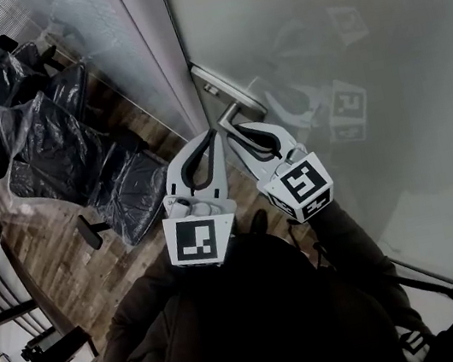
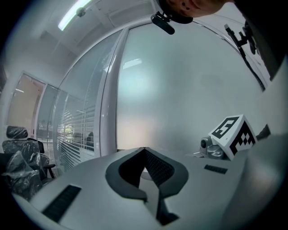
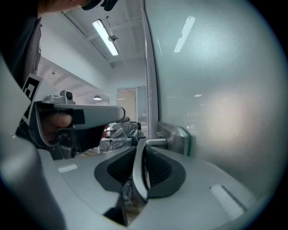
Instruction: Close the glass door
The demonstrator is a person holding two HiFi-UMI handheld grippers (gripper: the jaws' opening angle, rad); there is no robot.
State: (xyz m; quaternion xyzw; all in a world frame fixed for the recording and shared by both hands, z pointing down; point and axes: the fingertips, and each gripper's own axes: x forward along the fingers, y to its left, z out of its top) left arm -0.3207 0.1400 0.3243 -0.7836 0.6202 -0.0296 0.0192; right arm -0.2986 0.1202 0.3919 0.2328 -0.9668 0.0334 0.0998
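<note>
Tongs on the right (image 1: 235,128) are closed partway on the door handle (image 1: 239,106). In the right gripper view the ribbed black pads (image 3: 157,168) press on both sides of the slim metal lever (image 3: 140,166), which runs up the middle of the frame to a brushed steel plate (image 3: 177,137) on the door. The left tongs (image 1: 212,135) hold nothing. Their curved tips meet in the left gripper view (image 2: 144,150), with only a teardrop gap behind them, and they point at bare glass. In the head view the two sit just beside each other at centre frame. Both are smooth pale grey plastic, and each carries a white cube with black square markers (image 1: 195,240) (image 1: 301,184).

The glass door (image 1: 341,43) fills the upper right of the head view. It is frosted and milky, with faint reflections of the cubes on it. Its handle edge lies next to a pale upright frame post (image 1: 156,49), and whether the two touch cannot be told. Left of the post is a glass partition, and beyond it, at the upper left, stand office chairs (image 1: 54,137) wrapped in crinkled clear plastic on a wood-plank floor (image 1: 59,266). The person's dark jacket (image 1: 259,317) fills the bottom centre.
</note>
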